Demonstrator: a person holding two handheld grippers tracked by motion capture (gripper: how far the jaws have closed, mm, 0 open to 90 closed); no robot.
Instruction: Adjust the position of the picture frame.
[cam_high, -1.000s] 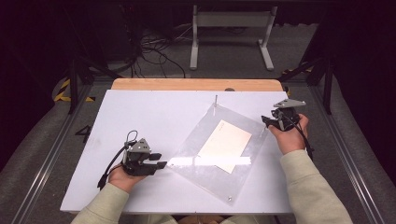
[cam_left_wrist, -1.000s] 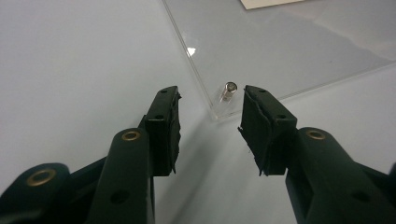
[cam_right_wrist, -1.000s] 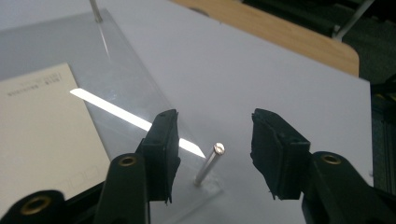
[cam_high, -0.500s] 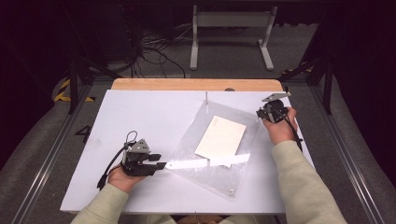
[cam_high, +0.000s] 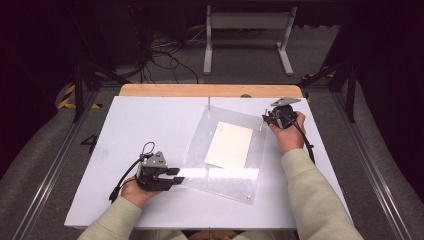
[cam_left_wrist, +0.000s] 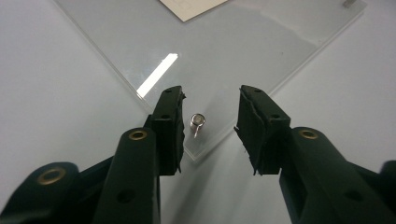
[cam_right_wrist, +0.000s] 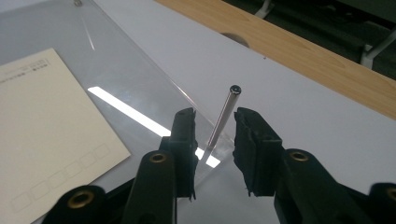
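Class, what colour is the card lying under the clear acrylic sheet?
Cream card, with faint printed boxes; best seen in the right gripper view.
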